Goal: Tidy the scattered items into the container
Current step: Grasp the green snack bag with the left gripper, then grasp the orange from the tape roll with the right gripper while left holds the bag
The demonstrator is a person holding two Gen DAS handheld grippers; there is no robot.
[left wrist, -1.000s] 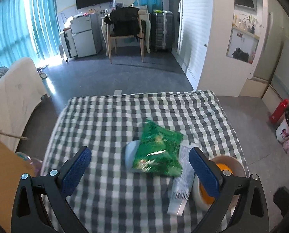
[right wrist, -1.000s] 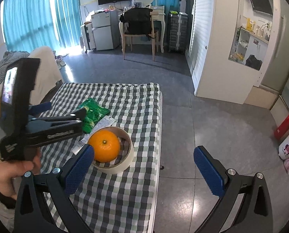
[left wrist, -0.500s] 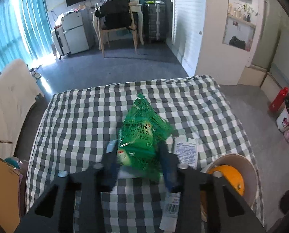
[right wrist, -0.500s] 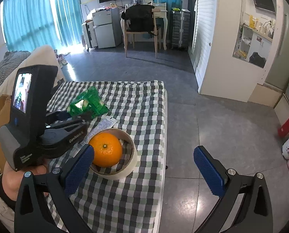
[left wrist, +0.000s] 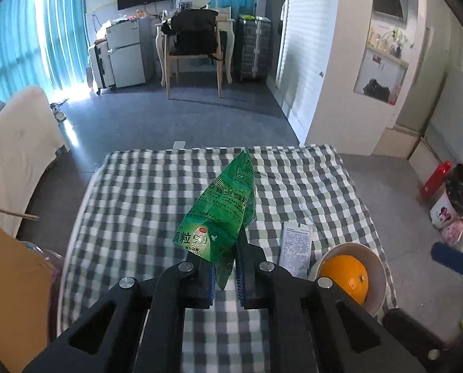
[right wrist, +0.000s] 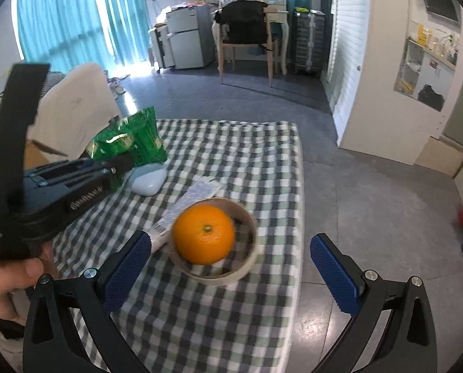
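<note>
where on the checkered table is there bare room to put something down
Bare cloth runs across the far half of the checkered table and down its left side, left of the lifted green packet in the left gripper. The near right corner is crowded: white case, flat sachet and the round container holding the orange.

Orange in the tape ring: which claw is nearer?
Right. The right claw hangs open just short of the orange; the left claw, shut on the green packet, is off to its side.
</note>
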